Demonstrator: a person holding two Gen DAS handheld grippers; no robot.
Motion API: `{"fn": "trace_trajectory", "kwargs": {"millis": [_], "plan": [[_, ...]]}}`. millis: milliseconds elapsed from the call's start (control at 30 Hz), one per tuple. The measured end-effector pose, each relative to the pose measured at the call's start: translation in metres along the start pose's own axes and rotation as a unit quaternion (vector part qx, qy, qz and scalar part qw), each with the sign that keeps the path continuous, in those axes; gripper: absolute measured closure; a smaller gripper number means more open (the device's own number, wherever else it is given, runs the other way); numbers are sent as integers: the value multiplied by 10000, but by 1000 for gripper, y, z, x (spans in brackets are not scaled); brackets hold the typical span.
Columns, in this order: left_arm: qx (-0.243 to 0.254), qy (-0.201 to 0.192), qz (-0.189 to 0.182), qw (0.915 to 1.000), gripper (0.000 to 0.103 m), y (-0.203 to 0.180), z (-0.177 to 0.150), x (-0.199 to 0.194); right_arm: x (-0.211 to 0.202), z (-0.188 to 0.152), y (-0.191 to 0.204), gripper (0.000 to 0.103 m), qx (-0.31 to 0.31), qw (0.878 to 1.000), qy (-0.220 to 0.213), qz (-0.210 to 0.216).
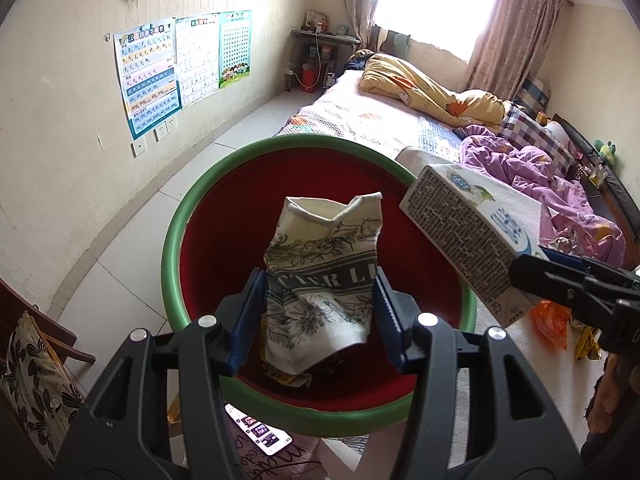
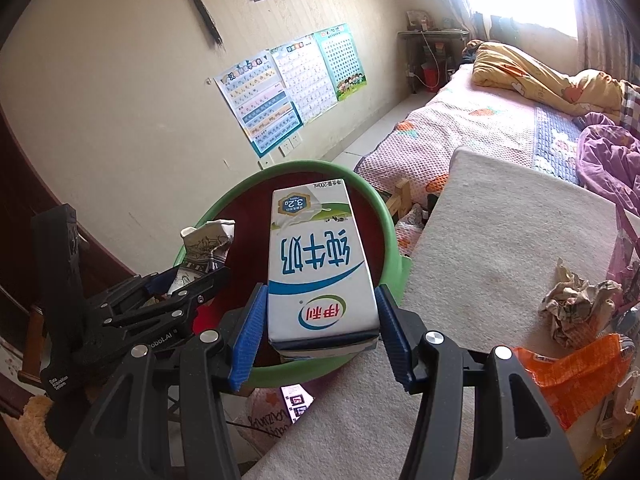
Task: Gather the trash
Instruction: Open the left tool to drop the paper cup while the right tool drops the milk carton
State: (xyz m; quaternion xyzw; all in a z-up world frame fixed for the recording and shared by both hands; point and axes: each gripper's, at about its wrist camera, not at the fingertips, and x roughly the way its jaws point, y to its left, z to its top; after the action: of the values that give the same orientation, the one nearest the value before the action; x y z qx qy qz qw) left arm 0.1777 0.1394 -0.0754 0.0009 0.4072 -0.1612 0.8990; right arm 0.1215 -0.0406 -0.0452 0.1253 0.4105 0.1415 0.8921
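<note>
My left gripper (image 1: 318, 316) is shut on a crumpled paper cup (image 1: 324, 272) with a floral print, held above the red inside of a green-rimmed bin (image 1: 172, 248). My right gripper (image 2: 318, 334) is shut on a white and blue milk carton (image 2: 316, 264), also over the bin (image 2: 384, 216). In the left wrist view the carton (image 1: 468, 236) juts in from the right, with the right gripper (image 1: 532, 276) at its end. The right wrist view shows the left gripper (image 2: 184, 284) with the cup (image 2: 204, 248) at the left. Some yellow trash (image 1: 288, 378) lies in the bin's bottom.
A white padded table surface (image 2: 500, 240) to the right of the bin carries a crumpled paper ball (image 2: 576, 308) and an orange wrapper (image 2: 576, 376). A phone (image 1: 260, 430) lies below the bin. A bed (image 1: 380, 116) with quilts stands behind. A cushioned chair (image 1: 32, 360) is at left.
</note>
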Motion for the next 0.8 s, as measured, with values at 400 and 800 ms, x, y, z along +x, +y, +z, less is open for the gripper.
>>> {"fn": "trace_trajectory", "kwargs": {"millis": [400,800], "plan": [[-24,152,36,9999,52,12,-4,9,16,9,6,50,-72,9999,89,33],[-7,178,171,9997,52,6,-1,17,33,14,8,50,-167,9997,162,23]]}}
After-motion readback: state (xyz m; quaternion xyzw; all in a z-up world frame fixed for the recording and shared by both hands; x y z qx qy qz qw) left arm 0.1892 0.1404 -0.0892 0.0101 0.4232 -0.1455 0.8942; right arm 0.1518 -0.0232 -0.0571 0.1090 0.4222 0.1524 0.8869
